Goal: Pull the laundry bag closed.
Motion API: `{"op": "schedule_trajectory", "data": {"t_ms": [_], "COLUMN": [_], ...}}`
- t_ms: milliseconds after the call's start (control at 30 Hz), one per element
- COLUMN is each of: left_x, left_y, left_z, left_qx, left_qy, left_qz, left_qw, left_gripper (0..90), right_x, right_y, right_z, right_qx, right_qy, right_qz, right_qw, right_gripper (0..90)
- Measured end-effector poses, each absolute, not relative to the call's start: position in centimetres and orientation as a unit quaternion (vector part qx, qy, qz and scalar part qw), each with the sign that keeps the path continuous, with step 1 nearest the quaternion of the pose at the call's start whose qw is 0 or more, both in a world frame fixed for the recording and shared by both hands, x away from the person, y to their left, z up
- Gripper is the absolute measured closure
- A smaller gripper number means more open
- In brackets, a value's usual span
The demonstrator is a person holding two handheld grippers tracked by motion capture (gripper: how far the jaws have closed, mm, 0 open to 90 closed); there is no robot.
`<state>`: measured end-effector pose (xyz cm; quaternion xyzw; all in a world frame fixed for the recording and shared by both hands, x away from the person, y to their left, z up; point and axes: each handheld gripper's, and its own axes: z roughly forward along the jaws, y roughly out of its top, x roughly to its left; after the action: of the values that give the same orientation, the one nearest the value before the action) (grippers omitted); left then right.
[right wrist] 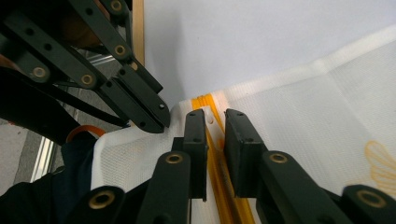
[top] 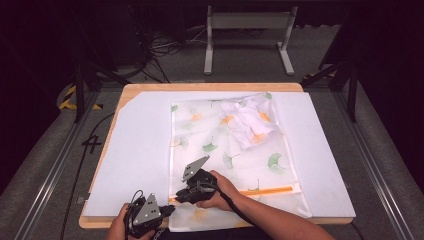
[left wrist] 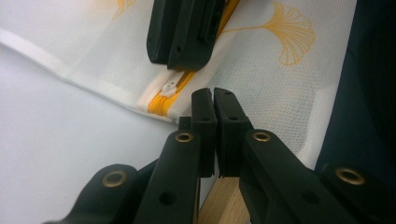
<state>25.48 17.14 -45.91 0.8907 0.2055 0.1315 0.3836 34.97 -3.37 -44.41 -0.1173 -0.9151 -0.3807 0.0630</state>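
A white mesh bag [top: 225, 155] printed with ginkgo leaves lies flat on the white board, with a crumpled white garment [top: 250, 122] inside its far end. An orange zipper [top: 265, 190] runs across its near end. My left gripper [left wrist: 215, 95] is shut on the bag's near edge, beside the zipper's end. The white zipper pull [left wrist: 169, 87] sits at that end. My right gripper [right wrist: 215, 116] rests on the bag with its jaws slightly apart, straddling the zipper [right wrist: 219, 168] just behind the pull [right wrist: 211, 120]. In the high view both grippers [top: 170, 209] [top: 178, 196] meet at the bag's front left corner.
The bag lies on a white board [top: 135, 150] that covers a wooden table [top: 210, 86]. The bag's near end hangs over the front edge. A grey metal stand [top: 247, 22] and cables are on the floor beyond. A dark sleeve [right wrist: 70, 182] is close by the left gripper.
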Motion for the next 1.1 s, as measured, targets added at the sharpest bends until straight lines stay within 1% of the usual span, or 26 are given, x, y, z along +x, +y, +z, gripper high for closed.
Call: {"op": "schedule_trajectory", "data": {"t_ms": [67, 200, 267, 367, 433, 467, 500, 567, 700, 733, 833, 900, 967, 1100], "left_x": [25.5, 25.5, 25.5, 25.5, 25.6, 25.5, 25.5, 25.6, 25.6, 25.6, 25.6, 25.6, 25.6, 25.6], "left_y": [17.1, 17.2, 17.2, 17.2, 17.2, 17.2, 17.2, 17.2, 17.2, 17.2, 17.2, 17.2, 17.2, 17.2], "left_z": [-45.9, -45.9, -45.9, -45.9, -46.0, -45.9, -45.9, -46.0, -46.0, -45.9, -46.0, -45.9, -46.0, -46.0], "left_qx": [0.891, 0.891, 0.890, 0.890, 0.890, 0.890, 0.890, 0.890, 0.890, 0.890, 0.890, 0.890, 0.890, 0.890], "left_qy": [0.205, 0.205, 0.205, 0.204, 0.206, 0.205, 0.205, 0.206, 0.206, 0.206, 0.206, 0.206, 0.207, 0.207], "left_qz": [0.131, 0.131, 0.130, 0.129, 0.128, 0.129, 0.129, 0.127, 0.126, 0.126, 0.125, 0.125, 0.126, 0.124], "left_qw": [0.384, 0.384, 0.385, 0.386, 0.386, 0.386, 0.386, 0.386, 0.386, 0.386, 0.387, 0.386, 0.386, 0.388], "left_gripper": [87.7, 87.7, 87.7, 87.7, 87.7, 87.7, 87.7, 87.7, 87.7, 87.7, 87.6, 87.7, 87.7, 87.7], "right_x": [34.9, 35.0, 35.0, 34.9, 35.1, 35.2, 35.4, 35.6, 36.0, 36.1, 36.0, 35.5, 35.2, 35.2], "right_y": [-3.1, -2.8, -2.7, -2.7, -2.9, -3.0, -3.2, -3.4, -3.8, -3.8, -3.8, -3.6, -3.2, -2.8], "right_z": [-44.6, -44.5, -44.7, -44.7, -44.8, -44.9, -44.9, -44.9, -44.5, -44.5, -44.4, -44.3, -44.3, -44.5], "right_qx": [-0.122, -0.123, -0.128, -0.131, -0.141, -0.145, -0.151, -0.159, -0.164, -0.164, -0.161, -0.149, -0.137, -0.124], "right_qy": [-0.914, -0.916, -0.918, -0.916, -0.912, -0.909, -0.907, -0.905, -0.909, -0.908, -0.906, -0.908, -0.914, -0.917], "right_qz": [-0.380, -0.375, -0.370, -0.373, -0.377, -0.381, -0.383, -0.385, -0.379, -0.379, -0.384, -0.384, -0.377, -0.375], "right_qw": [0.074, 0.065, 0.065, 0.064, 0.076, 0.085, 0.088, 0.090, 0.063, 0.067, 0.079, 0.073, 0.062, 0.059], "right_gripper": [78.3, 78.7, 84.1, 85.7, 86.2, 85.1, 81.8, 81.6, 82.8, 82.6, 77.2, 75.9, 76.7, 74.5]}}
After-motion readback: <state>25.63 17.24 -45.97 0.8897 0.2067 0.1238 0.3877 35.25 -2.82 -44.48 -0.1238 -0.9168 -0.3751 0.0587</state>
